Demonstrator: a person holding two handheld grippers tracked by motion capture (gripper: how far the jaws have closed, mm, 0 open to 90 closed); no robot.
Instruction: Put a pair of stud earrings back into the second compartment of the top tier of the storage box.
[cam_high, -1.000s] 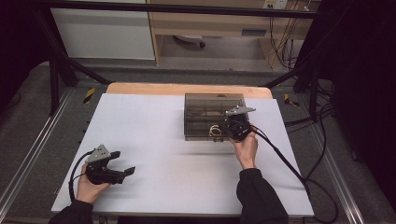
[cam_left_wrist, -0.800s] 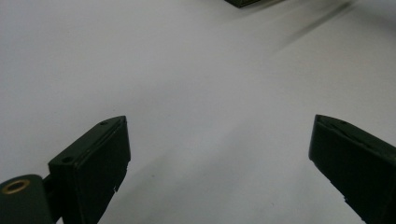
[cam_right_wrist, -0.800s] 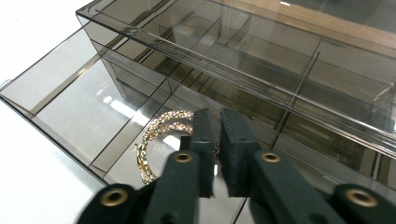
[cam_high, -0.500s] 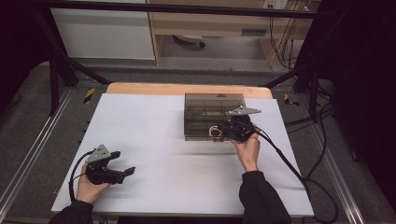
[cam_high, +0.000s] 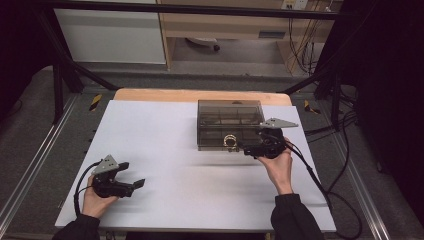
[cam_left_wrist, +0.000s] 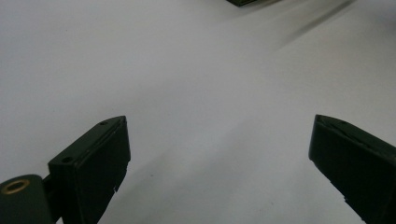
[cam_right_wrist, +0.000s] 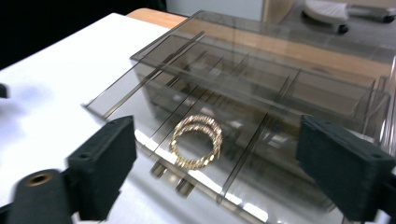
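A smoked clear drawer box (cam_high: 230, 112) stands on the white table (cam_high: 165, 140), right of centre. A gold coiled bracelet (cam_high: 230, 140) lies in a low drawer that sticks out of its front. In the right gripper view the bracelet (cam_right_wrist: 196, 140) sits between and beyond the jaws, untouched. My right gripper (cam_high: 248, 149) is open at the box's front right corner, pointing left along the front. Its jaws stand wide apart, right gripper (cam_right_wrist: 224, 172). My left gripper (cam_high: 131, 175) rests open near the front left, far from the box, with bare table between its jaws, left gripper (cam_left_wrist: 219, 163).
The box (cam_right_wrist: 261, 79) has several divided compartments under a flat lid. A wooden strip (cam_high: 200, 95) edges the table's far side. Metal frame rails (cam_high: 30, 170) run along both sides. A cable (cam_high: 315, 175) trails from the right gripper over the table's right part.
My right gripper has shifted a little to the right and toward the person along the box's front. The left gripper has stayed still.
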